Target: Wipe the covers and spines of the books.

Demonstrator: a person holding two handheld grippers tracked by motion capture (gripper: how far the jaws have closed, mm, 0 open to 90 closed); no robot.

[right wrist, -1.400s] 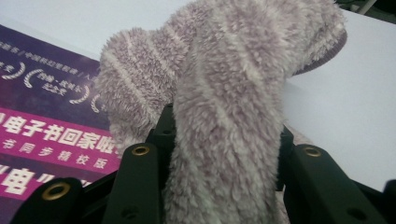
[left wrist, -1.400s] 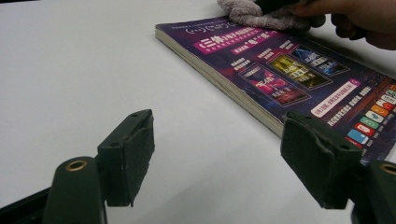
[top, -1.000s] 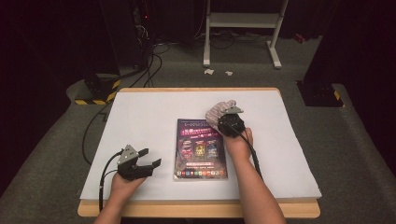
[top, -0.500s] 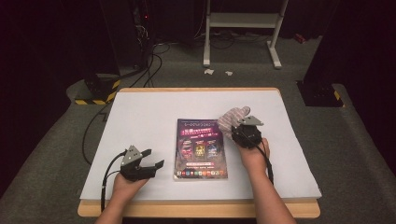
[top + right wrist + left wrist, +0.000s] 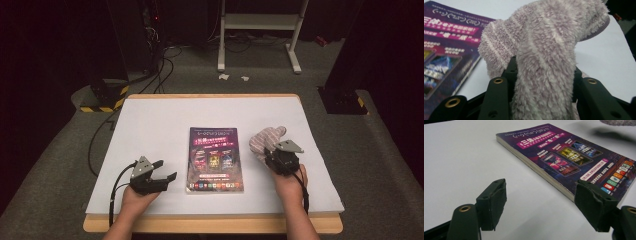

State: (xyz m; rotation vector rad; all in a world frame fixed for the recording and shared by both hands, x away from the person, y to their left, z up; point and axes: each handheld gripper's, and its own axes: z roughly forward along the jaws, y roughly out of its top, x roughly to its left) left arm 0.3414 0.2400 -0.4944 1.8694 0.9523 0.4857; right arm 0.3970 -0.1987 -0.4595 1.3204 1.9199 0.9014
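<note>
White sheeting covers the table (image 5: 150, 125), and the purple book (image 5: 215, 159) lies flat at its middle, serving as landmark; the high view takes in the whole top, with the left gripper (image 5: 161, 175) resting just left of the book's near corner and the right gripper (image 5: 266, 150) off to the book's right, apart from it; the left gripper view adds the book's page edges and its glossy cover print up close, its fingers (image 5: 491, 203) standing wide apart with nothing between them; the right gripper view shows the fuzzy grey-lilac striped sock (image 5: 544, 55) clamped between its fingers (image 5: 499, 97), the pile bulging over them and the toe end hanging above the table to the book's right.
</note>
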